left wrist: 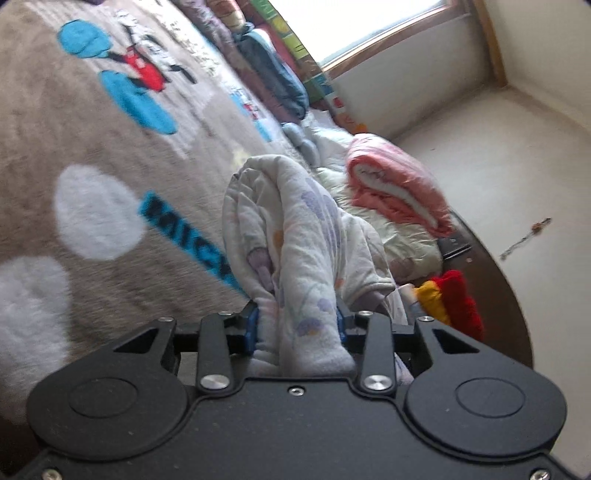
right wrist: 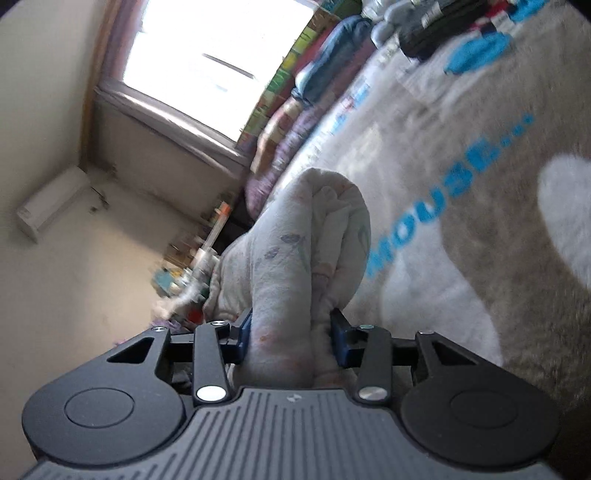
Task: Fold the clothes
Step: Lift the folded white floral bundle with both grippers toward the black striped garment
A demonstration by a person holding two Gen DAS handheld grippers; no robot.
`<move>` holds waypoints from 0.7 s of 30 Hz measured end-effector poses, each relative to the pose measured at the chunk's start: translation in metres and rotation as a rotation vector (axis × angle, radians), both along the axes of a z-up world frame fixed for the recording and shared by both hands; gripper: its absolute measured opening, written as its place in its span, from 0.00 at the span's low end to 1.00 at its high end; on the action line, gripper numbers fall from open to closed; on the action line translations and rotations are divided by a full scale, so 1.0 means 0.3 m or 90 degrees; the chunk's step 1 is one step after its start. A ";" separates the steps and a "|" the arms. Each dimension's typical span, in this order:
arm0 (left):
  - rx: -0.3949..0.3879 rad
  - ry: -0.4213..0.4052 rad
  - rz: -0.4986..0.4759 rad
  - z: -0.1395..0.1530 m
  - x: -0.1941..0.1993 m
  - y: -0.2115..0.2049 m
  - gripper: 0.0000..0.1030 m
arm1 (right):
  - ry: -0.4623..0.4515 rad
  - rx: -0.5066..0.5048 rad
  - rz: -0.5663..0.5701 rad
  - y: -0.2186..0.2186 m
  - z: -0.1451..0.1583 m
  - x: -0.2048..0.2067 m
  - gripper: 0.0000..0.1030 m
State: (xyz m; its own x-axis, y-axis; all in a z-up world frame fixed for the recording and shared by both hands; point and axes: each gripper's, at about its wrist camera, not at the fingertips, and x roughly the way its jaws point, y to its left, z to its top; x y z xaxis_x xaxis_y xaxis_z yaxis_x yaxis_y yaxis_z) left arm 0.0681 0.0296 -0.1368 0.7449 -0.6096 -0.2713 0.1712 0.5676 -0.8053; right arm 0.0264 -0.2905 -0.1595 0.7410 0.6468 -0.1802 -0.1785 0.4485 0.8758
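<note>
Garment (left wrist: pixel 295 236) bunched between fingers of my left gripper (left wrist: pixel 297 326), rising ahead of it over blanket (left wrist: pixel 92 155). Blanket spreads left of garment in left wrist view — right of garment (right wrist: pixel 306 240) in right wrist view, where same cloth sits between fingers of my right gripper (right wrist: pixel 291 332). Folded quilt (left wrist: pixel 399 184) lies right of garment, on heap of bedding (left wrist: pixel 406 236). Knitted piece (left wrist: pixel 454 299) near my left gripper, right side. Pillows (left wrist: pixel 273 77) behind blanket, window (left wrist: pixel 369 26) beyond — wall unit (right wrist: pixel 51 203) left of window (right wrist: pixel 214 59) in right wrist view.
</note>
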 end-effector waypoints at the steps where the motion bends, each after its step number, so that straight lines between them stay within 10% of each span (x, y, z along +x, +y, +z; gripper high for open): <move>1: 0.001 -0.008 -0.004 0.011 0.006 -0.008 0.34 | -0.013 0.010 -0.004 -0.014 0.007 -0.005 0.41; 11: 0.005 -0.055 -0.075 0.121 0.278 -0.128 0.34 | -0.108 0.025 -0.057 -0.133 0.066 0.070 0.41; 21: 0.019 -0.097 -0.183 0.259 0.848 -0.415 0.34 | -0.186 -0.028 -0.180 -0.328 0.150 0.391 0.41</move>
State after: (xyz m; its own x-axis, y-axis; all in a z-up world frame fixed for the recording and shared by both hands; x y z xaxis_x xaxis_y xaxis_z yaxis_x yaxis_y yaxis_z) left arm 0.3225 -0.0948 -0.0592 0.5764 -0.7946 -0.1907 0.4449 0.5009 -0.7424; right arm 0.1436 -0.3889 -0.1146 0.9125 0.4071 0.0406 -0.2811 0.5518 0.7852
